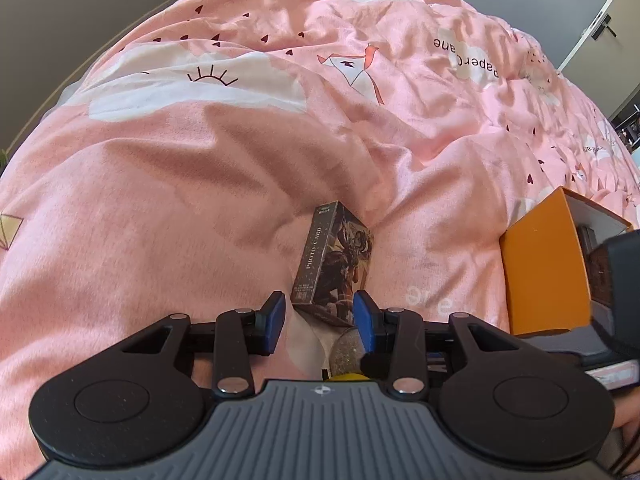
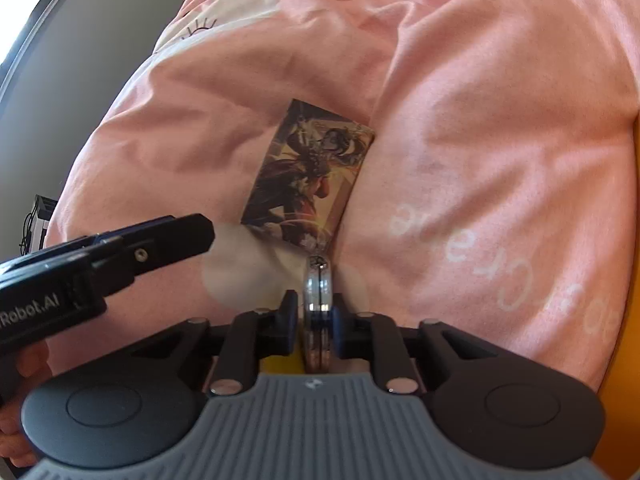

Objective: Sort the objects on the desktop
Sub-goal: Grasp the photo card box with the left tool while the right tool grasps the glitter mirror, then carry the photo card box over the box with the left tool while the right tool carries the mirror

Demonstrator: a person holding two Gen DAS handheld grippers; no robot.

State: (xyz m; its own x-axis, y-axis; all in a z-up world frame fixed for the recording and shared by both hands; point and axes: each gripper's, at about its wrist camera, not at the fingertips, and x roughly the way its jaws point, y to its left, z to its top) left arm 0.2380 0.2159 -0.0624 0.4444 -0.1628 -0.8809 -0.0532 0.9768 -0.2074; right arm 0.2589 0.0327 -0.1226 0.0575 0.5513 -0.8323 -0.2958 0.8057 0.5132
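A dark photo-card box with printed figures lies on the pink bedspread, just ahead of my left gripper, which is open with its blue pads on either side of the box's near end. My right gripper is shut on a round silver disc-shaped object held on edge; the same box lies just beyond it. The disc also shows in the left wrist view under the right pad. The left gripper's body shows at the left of the right wrist view.
An open orange box stands on the bed to the right, with dark items inside. The bedspread is rumpled with folds. Grey walls and a door lie beyond the bed.
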